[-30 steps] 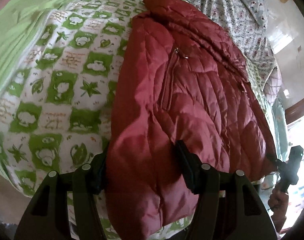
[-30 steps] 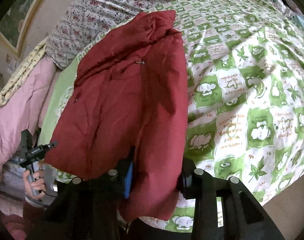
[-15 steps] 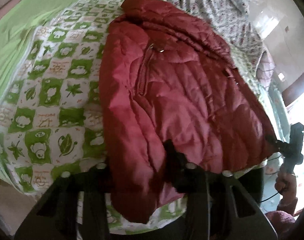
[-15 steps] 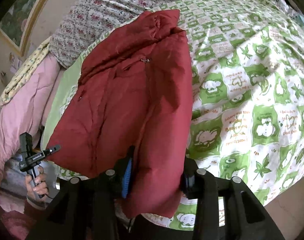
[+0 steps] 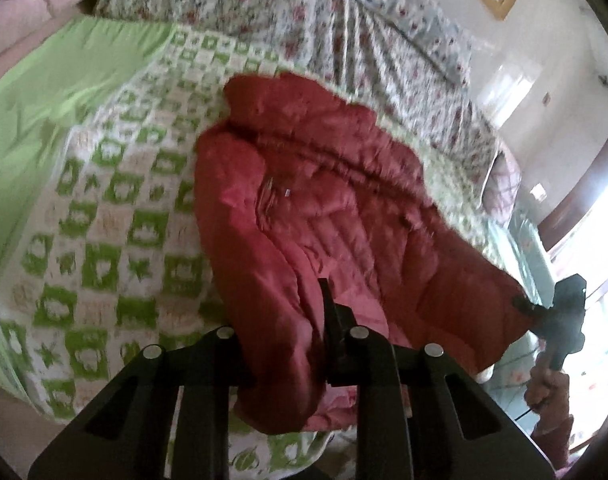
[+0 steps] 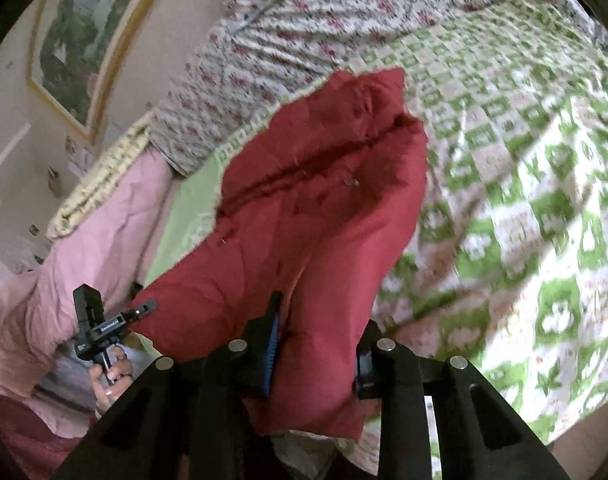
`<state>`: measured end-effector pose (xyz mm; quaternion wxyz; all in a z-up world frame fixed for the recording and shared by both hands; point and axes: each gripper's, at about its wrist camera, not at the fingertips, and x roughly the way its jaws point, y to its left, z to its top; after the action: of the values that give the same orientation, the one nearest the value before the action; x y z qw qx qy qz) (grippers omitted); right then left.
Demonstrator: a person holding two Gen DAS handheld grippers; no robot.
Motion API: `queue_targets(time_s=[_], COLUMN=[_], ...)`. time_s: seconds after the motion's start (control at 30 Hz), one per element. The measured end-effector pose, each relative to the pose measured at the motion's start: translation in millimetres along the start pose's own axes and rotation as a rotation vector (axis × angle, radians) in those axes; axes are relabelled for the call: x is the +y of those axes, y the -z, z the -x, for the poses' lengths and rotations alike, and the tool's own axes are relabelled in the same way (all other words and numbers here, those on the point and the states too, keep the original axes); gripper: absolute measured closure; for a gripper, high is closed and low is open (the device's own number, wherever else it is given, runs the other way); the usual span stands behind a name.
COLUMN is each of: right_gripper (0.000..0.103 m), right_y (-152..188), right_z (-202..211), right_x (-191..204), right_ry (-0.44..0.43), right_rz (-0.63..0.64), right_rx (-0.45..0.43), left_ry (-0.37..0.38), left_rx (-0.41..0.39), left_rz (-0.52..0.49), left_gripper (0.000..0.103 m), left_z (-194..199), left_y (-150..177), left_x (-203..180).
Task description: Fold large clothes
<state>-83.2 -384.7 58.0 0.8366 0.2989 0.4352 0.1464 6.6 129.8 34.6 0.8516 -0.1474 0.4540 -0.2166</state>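
Red padded jacket (image 5: 335, 216) lies lengthwise on bed (image 5: 116, 208); near hem raised. Left hand-held gripper (image 5: 288, 344) just closing, clamped on left hem corner. Right hand-held gripper (image 6: 315, 356) just closing, clamped on right corner. Advice: lift both corners level, keep hem taut, carry toward collar (image 6: 359, 92), lay edges aligned.

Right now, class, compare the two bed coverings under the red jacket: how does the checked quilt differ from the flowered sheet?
The checked quilt shows green and white squares; the flowered sheet has small red blossoms on pale cloth. The quilt lies nearer and carries most of the red jacket; the sheet lies beyond the jacket's far end. Both are patterned and cover the same bed.
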Motion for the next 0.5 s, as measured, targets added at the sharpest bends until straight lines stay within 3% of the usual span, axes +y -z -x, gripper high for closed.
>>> queue_targets(time_s=[0.3,0.5], right_gripper=[0.076,0.077], right_y=[-48.3,-85.9], right_z=[3.1,-6.8], right_x=[10.4,19.5], right_ry=[-0.026,0.025], right_rz=[0.046,0.112], right_rx=[-0.112,-0.159], left_ry=[0.009,-0.005], left_rx=[-0.101,-0.141], left_rz=[-0.034,-0.045], left_gripper=[0.085,0.085], left_z=[6.0,-1.2], left_y=[-46.9,-80.8], left_x=[-12.5,-16.7])
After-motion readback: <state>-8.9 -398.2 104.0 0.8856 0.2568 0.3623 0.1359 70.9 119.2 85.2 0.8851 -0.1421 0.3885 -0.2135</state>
